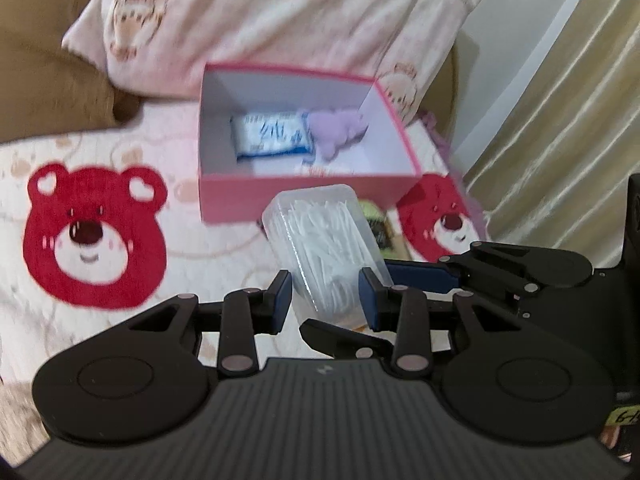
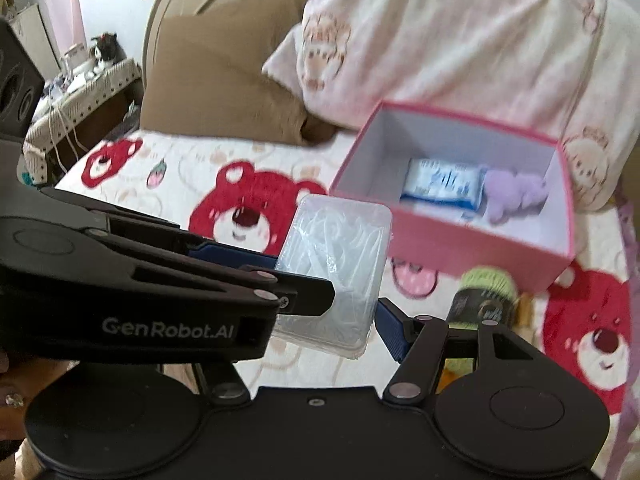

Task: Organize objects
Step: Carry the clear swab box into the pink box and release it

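A clear plastic box of white sticks (image 1: pixel 324 240) (image 2: pixel 336 264) hangs in the air over the bed, held from two sides. My left gripper (image 1: pixel 325 300) (image 2: pixel 304 276) is shut on its narrow sides with its blue pads. My right gripper (image 2: pixel 332 324) clamps its wider sides; one of its fingers (image 1: pixel 424 276) lies along the box, and its left finger is hidden behind the left gripper. Beyond stands an open pink box (image 1: pixel 308 192) (image 2: pixel 460 248) holding a blue-white tissue pack (image 1: pixel 272 138) (image 2: pixel 440 184) and a purple soft thing (image 1: pixel 336 130) (image 2: pixel 512 192).
A green-topped black jar (image 1: pixel 378 220) (image 2: pixel 484 292) lies on the red-bear bedspread (image 1: pixel 92 240) in front of the pink box. A bear-print pillow (image 1: pixel 280 12) and a brown cushion (image 2: pixel 224 80) lean behind. A curtain (image 1: pixel 560 120) hangs at the right; a cat (image 2: pixel 104 52) rests on a side table.
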The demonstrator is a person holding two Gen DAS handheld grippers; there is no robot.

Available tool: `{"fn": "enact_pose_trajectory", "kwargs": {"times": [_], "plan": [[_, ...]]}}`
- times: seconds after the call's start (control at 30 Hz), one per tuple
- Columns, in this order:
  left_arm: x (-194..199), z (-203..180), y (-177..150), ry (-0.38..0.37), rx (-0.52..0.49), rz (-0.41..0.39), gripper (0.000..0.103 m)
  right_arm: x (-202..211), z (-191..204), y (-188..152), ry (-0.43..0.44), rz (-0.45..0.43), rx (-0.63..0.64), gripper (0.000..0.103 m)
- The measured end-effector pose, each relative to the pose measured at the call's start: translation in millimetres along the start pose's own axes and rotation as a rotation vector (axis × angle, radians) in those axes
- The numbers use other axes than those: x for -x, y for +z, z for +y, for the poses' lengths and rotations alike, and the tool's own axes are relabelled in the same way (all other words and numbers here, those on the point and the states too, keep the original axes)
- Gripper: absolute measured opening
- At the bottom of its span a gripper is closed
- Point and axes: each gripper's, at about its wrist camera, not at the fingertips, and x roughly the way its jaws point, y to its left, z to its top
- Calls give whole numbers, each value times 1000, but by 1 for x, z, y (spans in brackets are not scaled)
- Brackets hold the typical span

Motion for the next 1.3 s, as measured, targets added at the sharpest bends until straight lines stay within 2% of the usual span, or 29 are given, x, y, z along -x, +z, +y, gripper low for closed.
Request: {"fn": "enact_pose_trajectory", "kwargs": {"times": [0.27,0.53,0.67,0.83,1.07,1.17,1.3], "plan": [[-1,-6,44,5,-14,-25,35,6,-18,35,-2,-41,-38,68],[-45,-2,94,39,-4,32,35,-26,-55,72,7,-9,-116,68],[-77,14,115,40,81,63,36,-50,-75,86,17,9,-147,68],[-126,36,137,42,183,129,36,-91,-100,102,31,84,-187,68],[-177,58,145,83,242,170,36,-146,-123,102,70,127,-228,67],[-192,64,142,82,250,165,36,-156,-131,96,75,101,-234,67],[-205,67,136,85,238,147,36,-166,-140,94,111,121,-250,66]]}}
